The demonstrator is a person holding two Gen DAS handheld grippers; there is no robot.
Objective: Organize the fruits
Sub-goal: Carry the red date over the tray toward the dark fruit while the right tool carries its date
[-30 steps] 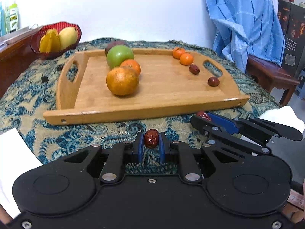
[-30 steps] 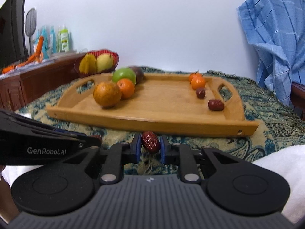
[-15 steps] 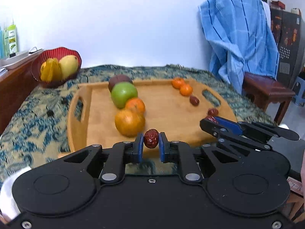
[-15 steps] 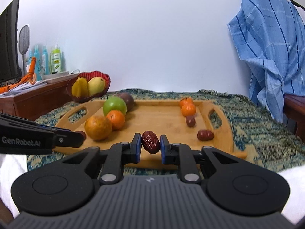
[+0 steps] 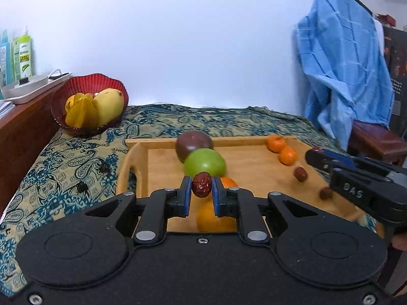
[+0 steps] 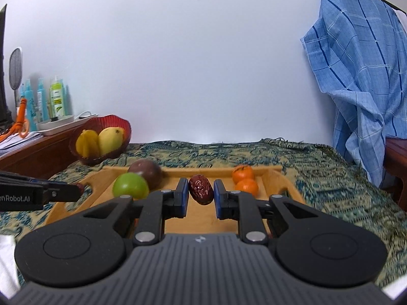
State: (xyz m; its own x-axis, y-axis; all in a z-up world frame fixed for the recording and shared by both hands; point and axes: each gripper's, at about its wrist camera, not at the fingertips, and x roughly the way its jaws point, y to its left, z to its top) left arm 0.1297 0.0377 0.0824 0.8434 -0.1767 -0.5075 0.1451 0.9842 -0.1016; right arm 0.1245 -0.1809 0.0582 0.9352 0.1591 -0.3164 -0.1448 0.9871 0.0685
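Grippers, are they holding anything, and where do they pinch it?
Each holds one red date, pinched by its sides: left gripper on its date, right gripper on its date.

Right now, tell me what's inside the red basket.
The red basket holds a yellow mango and a starfruit. Anything beneath them is hidden by its wall.

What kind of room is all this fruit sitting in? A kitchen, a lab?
Most likely a lived-in home room, not a lab. A patterned tablecloth covers the table under the wooden tray, a blue checked cloth hangs over a chair, and bottles crowd a wooden sideboard beside a red fruit bowl.
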